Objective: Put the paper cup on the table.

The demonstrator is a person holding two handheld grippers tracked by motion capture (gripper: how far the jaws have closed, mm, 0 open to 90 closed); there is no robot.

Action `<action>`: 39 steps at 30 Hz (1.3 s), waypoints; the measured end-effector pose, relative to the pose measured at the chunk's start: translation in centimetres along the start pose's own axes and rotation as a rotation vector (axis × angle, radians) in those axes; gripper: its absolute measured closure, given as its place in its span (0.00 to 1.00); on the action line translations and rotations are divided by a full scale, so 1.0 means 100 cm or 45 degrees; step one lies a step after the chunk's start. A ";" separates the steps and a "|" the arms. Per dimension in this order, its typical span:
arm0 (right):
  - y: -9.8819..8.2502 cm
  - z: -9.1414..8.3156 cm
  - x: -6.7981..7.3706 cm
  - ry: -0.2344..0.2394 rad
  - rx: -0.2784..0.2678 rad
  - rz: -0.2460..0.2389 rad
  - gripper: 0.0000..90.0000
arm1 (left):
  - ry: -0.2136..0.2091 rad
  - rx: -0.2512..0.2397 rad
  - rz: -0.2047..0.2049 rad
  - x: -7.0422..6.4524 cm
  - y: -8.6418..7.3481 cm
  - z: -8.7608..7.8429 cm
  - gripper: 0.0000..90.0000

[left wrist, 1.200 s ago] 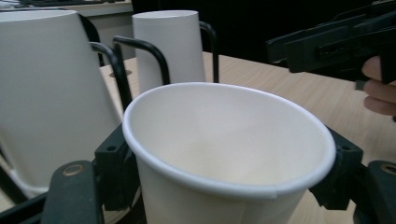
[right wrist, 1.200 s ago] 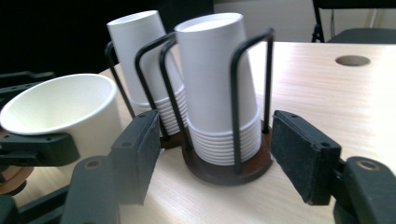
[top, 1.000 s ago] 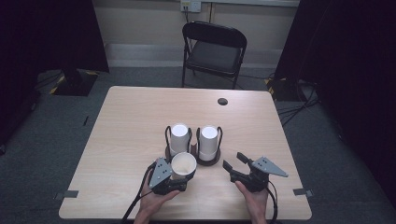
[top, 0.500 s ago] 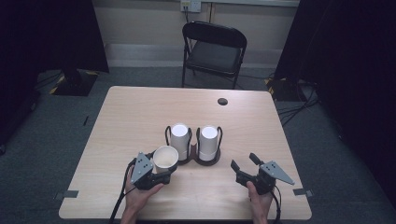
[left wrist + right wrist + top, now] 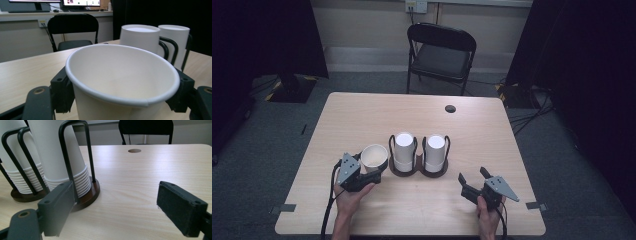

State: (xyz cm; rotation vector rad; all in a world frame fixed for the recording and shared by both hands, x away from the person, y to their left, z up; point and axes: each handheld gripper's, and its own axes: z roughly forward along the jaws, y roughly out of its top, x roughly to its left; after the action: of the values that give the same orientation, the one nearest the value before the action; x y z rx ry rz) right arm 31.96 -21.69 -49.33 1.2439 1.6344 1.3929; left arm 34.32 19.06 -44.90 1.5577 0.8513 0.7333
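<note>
A white paper cup [image 5: 374, 156] stands mouth up at the front left of the table, with my left gripper [image 5: 373, 169] shut on its sides. In the left gripper view the cup [image 5: 122, 82] sits between the black fingers [image 5: 62, 92]. Just to its right is a black wire cup holder [image 5: 418, 169] with two stacks of upturned white cups [image 5: 404, 145] [image 5: 435, 148]. My right gripper [image 5: 472, 176] rests open at the front right, apart from the holder. In its own view the pads [image 5: 182, 210] stand wide apart, with the nearer stack [image 5: 57, 157] at the left.
The light wooden table [image 5: 362, 115] has a round cable hole [image 5: 450, 108] at the back right. A black folding chair [image 5: 439, 55] stands behind the far edge. Dark curtains hang on both sides.
My left gripper has carried the cup leftward and a little away from me, clear of the holder. The right gripper has drawn back slightly to the right and stays open.
</note>
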 end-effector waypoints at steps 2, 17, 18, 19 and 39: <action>0.000 0.001 0.001 0.001 0.003 -0.014 0.15 | 0.021 -0.005 -0.003 0.004 0.001 0.000 0.27; -0.004 -0.004 0.007 -0.066 -0.065 -0.074 0.15 | 0.176 -0.001 -0.036 0.036 0.013 0.017 0.27; -0.004 -0.005 0.008 -0.074 -0.073 -0.072 0.15 | 0.171 0.004 -0.042 0.038 0.014 0.019 0.27; -0.004 -0.005 0.008 -0.074 -0.076 -0.075 0.15 | 0.170 0.005 -0.040 0.041 0.015 0.021 0.27; -0.004 -0.003 0.006 -0.029 -0.048 -0.074 0.15 | 0.200 0.097 -0.121 0.078 -0.010 0.066 0.26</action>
State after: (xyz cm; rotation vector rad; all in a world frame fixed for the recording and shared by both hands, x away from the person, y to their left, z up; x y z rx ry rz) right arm 31.37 -21.23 -49.53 1.1775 1.6092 1.3624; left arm 43.91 22.17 -46.88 1.5300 1.0736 0.7692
